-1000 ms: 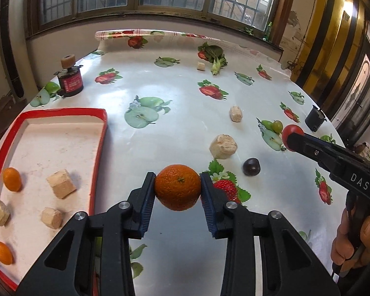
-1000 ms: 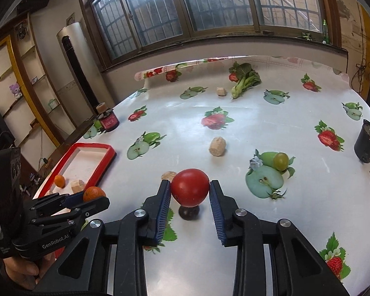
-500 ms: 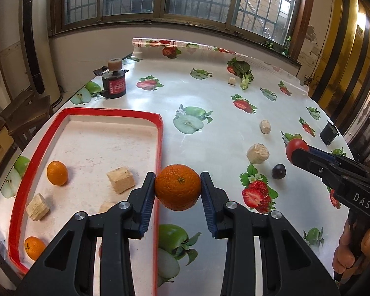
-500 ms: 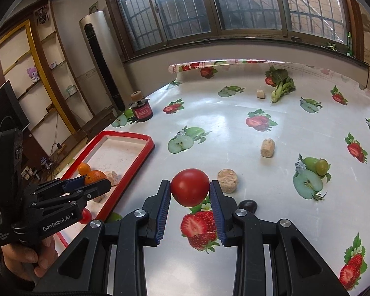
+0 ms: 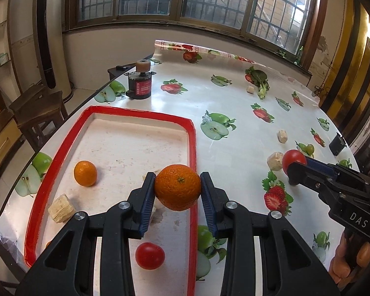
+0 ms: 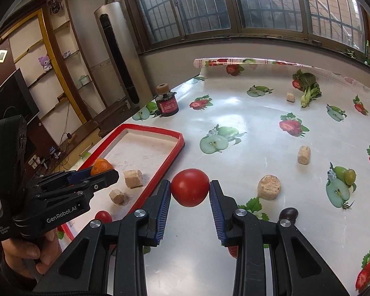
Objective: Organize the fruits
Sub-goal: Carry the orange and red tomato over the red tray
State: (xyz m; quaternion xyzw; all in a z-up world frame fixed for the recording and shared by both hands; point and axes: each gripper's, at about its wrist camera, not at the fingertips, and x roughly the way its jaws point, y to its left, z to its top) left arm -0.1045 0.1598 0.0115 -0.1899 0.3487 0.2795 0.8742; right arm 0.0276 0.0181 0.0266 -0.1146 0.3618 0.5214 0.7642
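Note:
My left gripper is shut on an orange and holds it above the right part of the red-rimmed tray. The tray holds a small orange, a red tomato and tan blocks. My right gripper is shut on a red tomato above the table, just right of the tray. It also shows in the left wrist view. The left gripper with its orange shows in the right wrist view.
Tan blocks, a dark plum and a green grape lie on the fruit-print tablecloth. A red-labelled jar stands behind the tray. Leafy greens lie far back. A black cup stands at right.
Both grippers have moved left toward the tray with their fruits held. The left one now hangs over the tray's right part; the right one is close beside the tray's rim.

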